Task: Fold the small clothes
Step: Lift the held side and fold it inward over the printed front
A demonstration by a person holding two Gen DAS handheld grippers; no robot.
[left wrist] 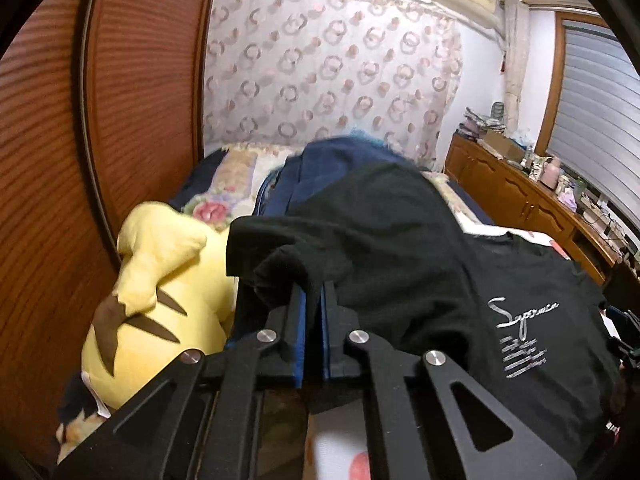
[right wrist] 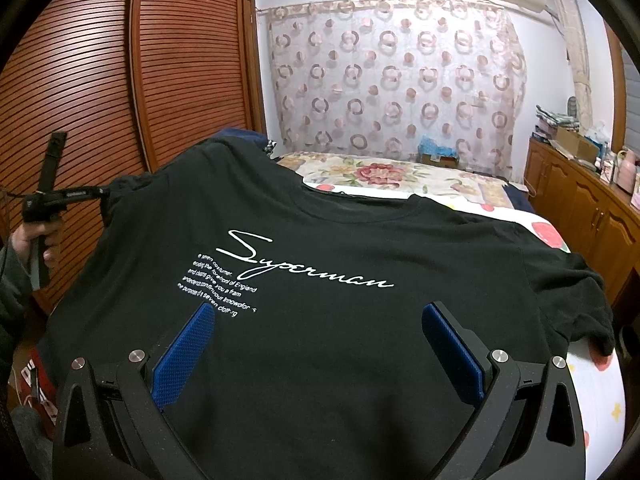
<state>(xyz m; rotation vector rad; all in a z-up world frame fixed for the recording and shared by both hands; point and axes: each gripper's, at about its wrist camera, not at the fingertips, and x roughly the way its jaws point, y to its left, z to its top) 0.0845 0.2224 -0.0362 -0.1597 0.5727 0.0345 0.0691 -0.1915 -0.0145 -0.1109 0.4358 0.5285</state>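
Note:
A black T-shirt (right wrist: 340,340) with white "Superman" print lies spread face up on the bed, collar away from me. My right gripper (right wrist: 320,316) hovers low over its lower front, blue pads (right wrist: 188,352) wide apart and open, nothing between them. My left gripper (left wrist: 314,292) is shut on the bunched edge of the shirt's left sleeve (left wrist: 288,268). The right wrist view shows the left gripper (right wrist: 105,192) at the far left, held by a person's hand (right wrist: 28,240), its tips at that sleeve.
A yellow plush toy (left wrist: 160,288) lies left of the shirt by the slatted wooden wardrobe (right wrist: 80,100). Folded blue clothes (left wrist: 340,160) sit behind the shirt. The floral bed cover (right wrist: 380,176) stretches beyond, with wooden cabinets (right wrist: 580,208) along the right.

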